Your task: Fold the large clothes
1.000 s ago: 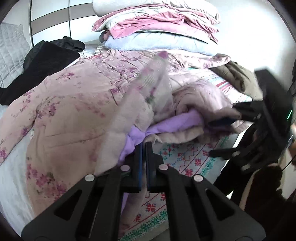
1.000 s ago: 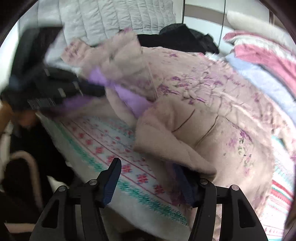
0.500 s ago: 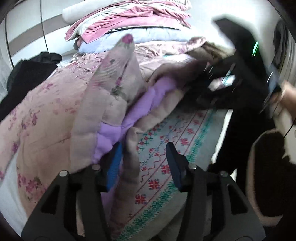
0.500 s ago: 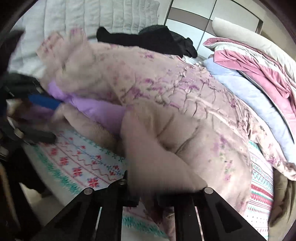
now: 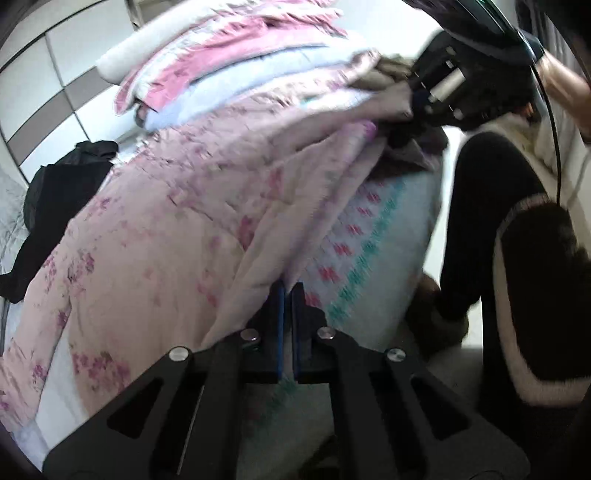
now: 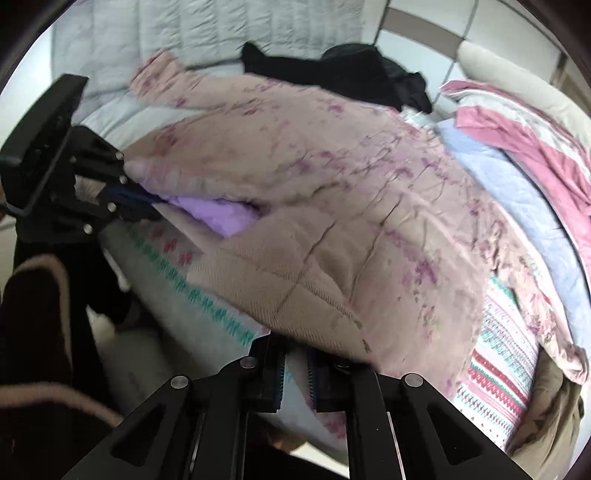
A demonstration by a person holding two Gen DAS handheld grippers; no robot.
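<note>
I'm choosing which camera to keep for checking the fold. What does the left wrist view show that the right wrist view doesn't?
Only the left wrist view shows the person's forearm behind the right gripper.

Only the right wrist view shows the grey quilted headboard, the jacket's purple lining beside the left gripper, and a striped blanket.

Both show the pink floral jacket, the black clothes, the stacked bedding and the patterned bedsheet.

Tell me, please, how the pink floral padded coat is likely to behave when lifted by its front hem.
The coat will probably sag between the left gripper and right gripper, since its quilted panels crease softly. Its thick padding suggests bulky folds that may spring open. The purple lining looks smoother, so layers could slide.
</note>
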